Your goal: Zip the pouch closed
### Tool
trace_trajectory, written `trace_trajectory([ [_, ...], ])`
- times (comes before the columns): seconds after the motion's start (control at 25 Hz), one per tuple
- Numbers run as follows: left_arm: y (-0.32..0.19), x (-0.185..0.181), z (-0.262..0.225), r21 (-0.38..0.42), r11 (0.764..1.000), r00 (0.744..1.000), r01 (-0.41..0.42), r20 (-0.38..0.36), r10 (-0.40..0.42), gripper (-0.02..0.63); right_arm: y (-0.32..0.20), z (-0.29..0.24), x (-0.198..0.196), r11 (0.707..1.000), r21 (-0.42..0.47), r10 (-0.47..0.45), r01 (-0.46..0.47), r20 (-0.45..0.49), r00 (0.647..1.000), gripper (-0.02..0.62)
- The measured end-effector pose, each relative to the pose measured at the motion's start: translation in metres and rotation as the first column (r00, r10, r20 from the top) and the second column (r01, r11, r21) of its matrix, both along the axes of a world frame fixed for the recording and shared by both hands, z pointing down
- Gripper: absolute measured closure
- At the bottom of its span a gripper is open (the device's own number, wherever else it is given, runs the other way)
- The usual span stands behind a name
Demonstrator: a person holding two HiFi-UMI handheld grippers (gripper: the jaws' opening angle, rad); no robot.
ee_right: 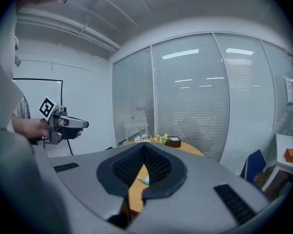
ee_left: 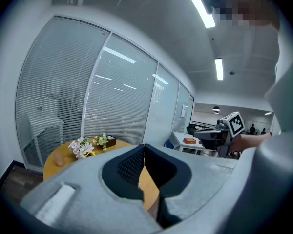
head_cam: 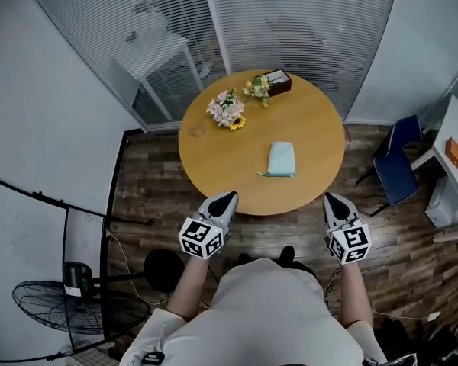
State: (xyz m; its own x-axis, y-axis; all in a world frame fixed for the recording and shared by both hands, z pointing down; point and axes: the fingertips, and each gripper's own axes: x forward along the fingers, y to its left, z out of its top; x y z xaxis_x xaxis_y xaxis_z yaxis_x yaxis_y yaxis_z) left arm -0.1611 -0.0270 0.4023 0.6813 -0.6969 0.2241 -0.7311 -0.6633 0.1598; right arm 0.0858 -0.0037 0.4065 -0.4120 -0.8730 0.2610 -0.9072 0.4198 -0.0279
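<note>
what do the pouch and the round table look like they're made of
Pouch: probably soft fabric, matte pale mint, lying flat and limp; too small to see any weave. Table: wood or wood-look laminate, going by its smooth orange-brown top of even colour.

The person holds both bare forearms [head_cam: 189, 284] out ahead of the torso, well apart, the grey plastic left gripper [head_cam: 226, 198] and the matching grey right gripper [head_cam: 330, 199], each carrying a black-and-white marker cube, pointing forward with dark ribbed fingers [ee_left: 129, 167] pressed together at the tips, gripping nothing.
</note>
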Motion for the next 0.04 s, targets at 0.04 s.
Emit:
trace_trajectory([
  [0.04, -0.0007, -0.0003, 0.0003, -0.002, 1.000, 1.000, 0.002, -0.003, -0.002, 0.586, -0.0005, 0.0007, 0.0000, 1.000, -0.001, -0.002, 0.002, -0.003, 1.000, 0.592],
])
